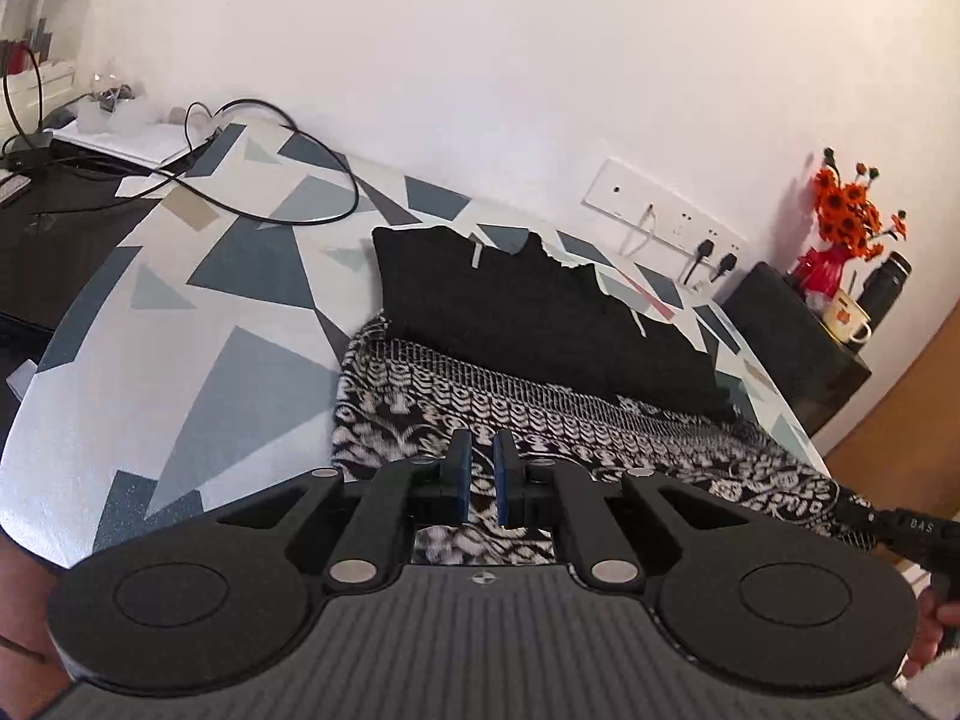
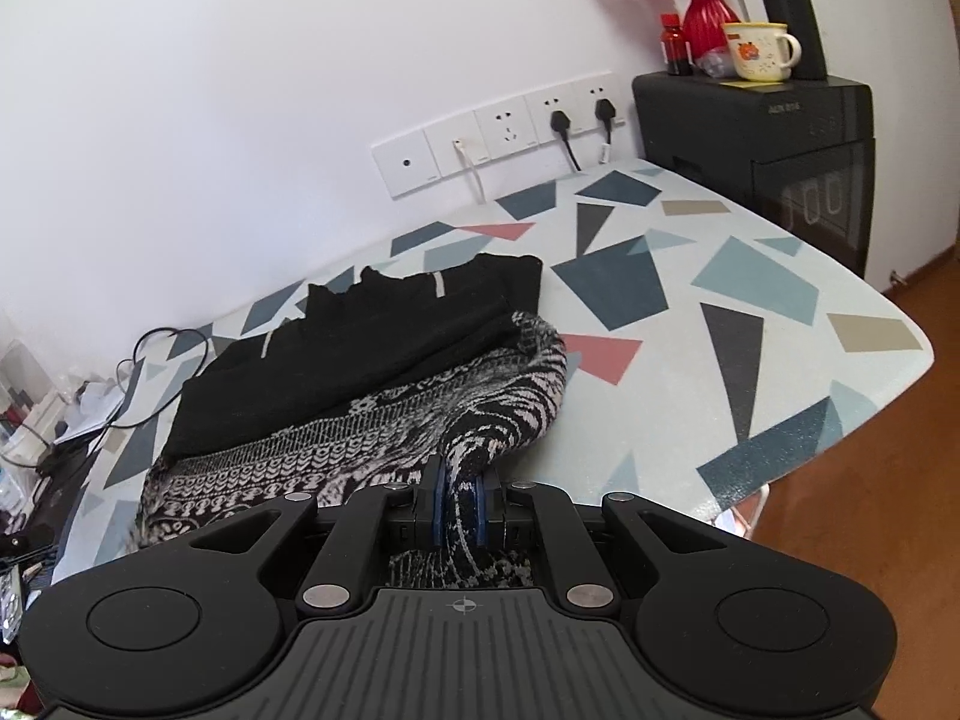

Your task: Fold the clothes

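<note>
A black-and-white patterned garment (image 1: pixel 540 426) lies on the table with a folded black garment (image 1: pixel 516 306) resting on its far part. My left gripper (image 1: pixel 482 468) hovers over the patterned cloth's near edge, jaws slightly apart with cloth visible in the gap. In the right wrist view, my right gripper (image 2: pixel 461 498) is shut on a bunched corner of the patterned garment (image 2: pixel 420 414), which rises into the jaws. The black garment (image 2: pixel 372 330) lies behind it.
The table (image 2: pixel 750 300) has a geometric-print cover. Black cables (image 1: pixel 270 180) lie at its far left. A wall socket strip (image 2: pixel 498 132) sits behind. A black cabinet (image 2: pixel 756 138) carries a red vase of orange flowers (image 2: pixel 708 6), a mug (image 2: pixel 759 51) and a dark bottle.
</note>
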`<act>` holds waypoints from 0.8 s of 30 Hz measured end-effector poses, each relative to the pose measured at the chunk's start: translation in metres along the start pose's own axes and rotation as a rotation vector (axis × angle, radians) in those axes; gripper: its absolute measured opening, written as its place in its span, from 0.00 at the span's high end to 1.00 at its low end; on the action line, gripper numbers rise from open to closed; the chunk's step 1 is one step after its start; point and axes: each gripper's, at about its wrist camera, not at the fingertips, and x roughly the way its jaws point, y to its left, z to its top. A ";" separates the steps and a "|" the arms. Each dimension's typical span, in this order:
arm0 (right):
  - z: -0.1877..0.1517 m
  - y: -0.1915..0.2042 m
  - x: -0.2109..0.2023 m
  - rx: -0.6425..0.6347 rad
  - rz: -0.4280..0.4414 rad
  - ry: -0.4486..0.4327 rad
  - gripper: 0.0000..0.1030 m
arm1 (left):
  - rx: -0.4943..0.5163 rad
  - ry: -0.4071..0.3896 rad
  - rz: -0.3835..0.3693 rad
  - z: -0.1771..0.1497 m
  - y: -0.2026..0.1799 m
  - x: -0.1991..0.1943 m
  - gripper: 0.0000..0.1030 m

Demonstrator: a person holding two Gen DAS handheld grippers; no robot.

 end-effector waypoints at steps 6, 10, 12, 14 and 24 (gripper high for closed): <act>0.004 0.008 0.011 -0.022 -0.014 0.005 0.92 | -0.071 0.035 0.057 -0.009 0.029 0.007 0.89; 0.002 0.006 0.015 -0.009 -0.034 0.027 0.92 | -0.133 0.081 -0.036 -0.030 0.060 0.000 0.64; 0.001 0.004 0.017 -0.005 -0.052 0.051 0.92 | -0.137 0.126 -0.112 -0.042 0.070 -0.002 0.21; -0.001 0.003 0.019 -0.007 -0.069 0.076 0.92 | -0.095 0.182 -0.164 -0.054 0.074 -0.002 0.19; -0.010 0.003 0.027 -0.012 -0.130 0.142 0.92 | 0.234 0.349 -0.152 -0.119 0.054 0.037 0.19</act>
